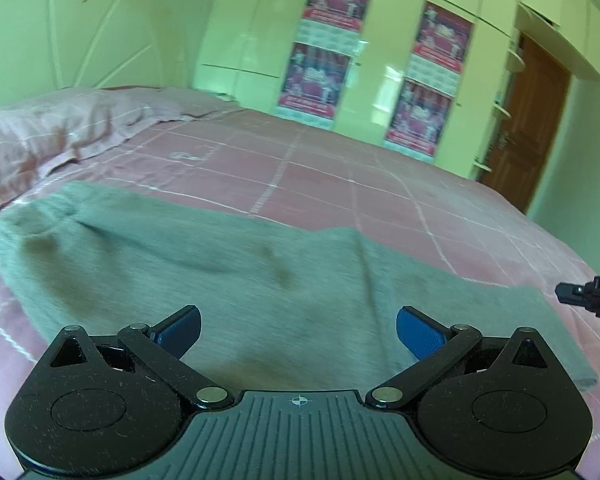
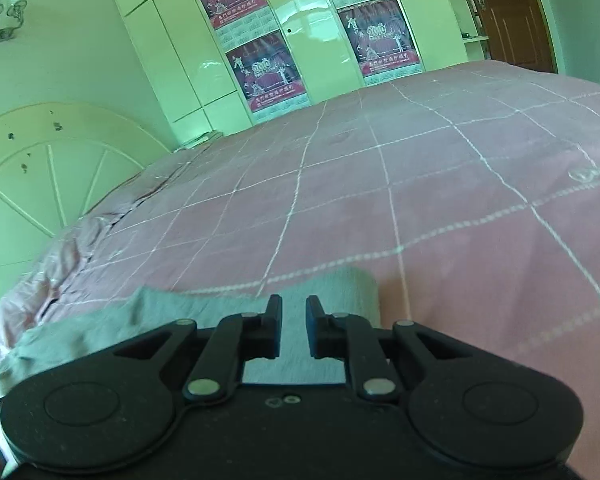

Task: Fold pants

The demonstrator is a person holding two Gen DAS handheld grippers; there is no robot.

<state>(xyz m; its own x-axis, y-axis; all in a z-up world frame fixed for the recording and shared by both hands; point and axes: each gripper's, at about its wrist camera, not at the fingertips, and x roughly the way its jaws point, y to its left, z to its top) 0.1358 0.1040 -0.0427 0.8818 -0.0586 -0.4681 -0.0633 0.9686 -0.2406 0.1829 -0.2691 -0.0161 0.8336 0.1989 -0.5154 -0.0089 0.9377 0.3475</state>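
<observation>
Left gripper (image 1: pixel 298 330): black two-finger tool with blue pads, jaws spread wide, nothing between them, hovering over the near part of the cloth.
Right gripper (image 2: pixel 293 326): black, jaws drawn narrow with a slim gap; grey cloth seen through the gap below, but no pinch visible, so nothing judged held. Tip also seen at the far right edge of the left view, lettering "DAS" readable, rest cut off.
Pants (image 1: pixel 228 280): grey, soft knit trousers lying flat across the near side of the bed, already doubled lengthwise by the look of it, one end bunched at the left, a cuffed end at the near right.
Handling: judged light, limp, not slippery, not fragile; likely to sag and drag on the cover if lifted at one point only.
Where to hold: best judged at the two corners of one short end, pinching all layers at the edge together.
Bed cover (image 2: pixel 440 200): pink quilted fabric with a pale grid, rumpled pillow at the far left.
Wardrobe (image 2: pixel 300 20): glossy cream doors at the far wall, hung with four red calendar posters (image 2: pixel 266 74).
Writing: "2010" read on the posters; other characters too small to read.
Door (image 1: pixel 528 120): brown wood, far right.
</observation>
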